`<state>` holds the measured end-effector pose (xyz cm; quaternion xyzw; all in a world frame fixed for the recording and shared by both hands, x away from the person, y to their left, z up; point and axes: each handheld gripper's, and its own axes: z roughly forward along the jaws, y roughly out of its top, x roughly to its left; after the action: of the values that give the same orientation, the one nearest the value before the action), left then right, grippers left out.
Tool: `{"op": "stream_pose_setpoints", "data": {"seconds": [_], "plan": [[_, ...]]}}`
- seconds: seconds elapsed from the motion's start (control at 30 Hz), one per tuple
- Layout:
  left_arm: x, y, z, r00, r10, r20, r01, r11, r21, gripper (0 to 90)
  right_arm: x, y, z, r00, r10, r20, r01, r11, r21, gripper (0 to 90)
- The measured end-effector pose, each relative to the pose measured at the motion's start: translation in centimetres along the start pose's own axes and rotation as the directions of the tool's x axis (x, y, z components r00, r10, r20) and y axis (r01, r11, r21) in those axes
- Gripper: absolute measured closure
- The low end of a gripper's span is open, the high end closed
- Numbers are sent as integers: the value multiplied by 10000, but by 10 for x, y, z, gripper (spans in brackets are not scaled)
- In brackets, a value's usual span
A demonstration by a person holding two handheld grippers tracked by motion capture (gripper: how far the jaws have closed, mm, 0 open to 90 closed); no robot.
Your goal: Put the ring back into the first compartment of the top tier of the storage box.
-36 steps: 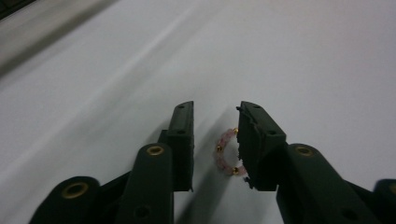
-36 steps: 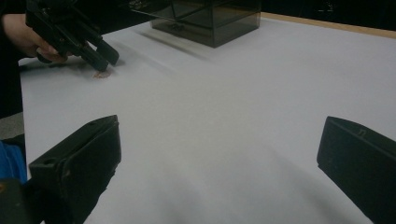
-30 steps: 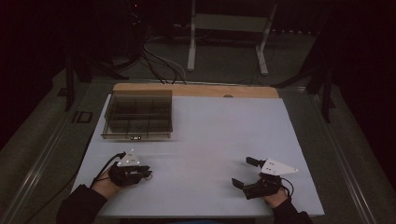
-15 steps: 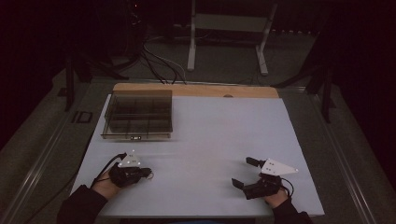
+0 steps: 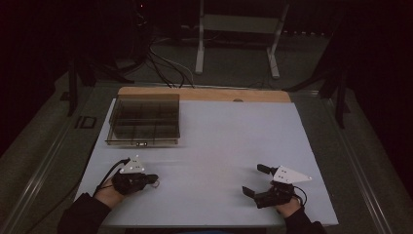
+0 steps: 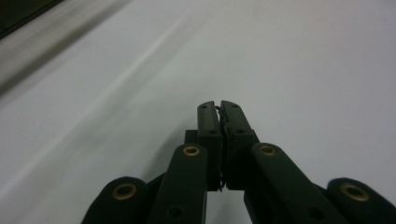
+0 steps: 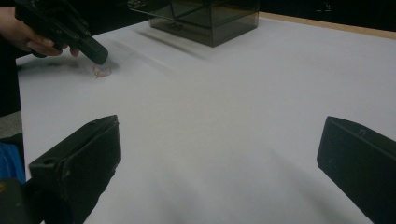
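left claw (image 6: 219, 109): jaws together, nothing seen between | small clear piece (image 7: 101, 71): touching table just under its tip | right claw (image 5: 253, 179): apart | risk: I may push the piece away, because shut jaws cannot grasp it

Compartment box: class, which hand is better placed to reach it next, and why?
Left. The left gripper, jaws shut, lies just in front of the compartment box; the right gripper, jaws open, sits farther off to the right.
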<state>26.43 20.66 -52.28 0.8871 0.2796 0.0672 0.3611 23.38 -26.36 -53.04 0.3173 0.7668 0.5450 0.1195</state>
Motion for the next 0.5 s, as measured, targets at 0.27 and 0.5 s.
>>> {"op": "stream_pose_setpoints", "data": {"seconds": [0.27, 0.5], "plan": [[-5, 8, -8, 9998, 152, 128, -149, 9997, -168, 900, 0, 0, 0, 10000, -3, 15, 3, 10000, -5, 0], [-4, 14, -16, 9997, 102, 224, -97, 9997, -233, 900, 0, 0, 0, 10000, -35, -8, 35, 10000, -8, 0]]}}
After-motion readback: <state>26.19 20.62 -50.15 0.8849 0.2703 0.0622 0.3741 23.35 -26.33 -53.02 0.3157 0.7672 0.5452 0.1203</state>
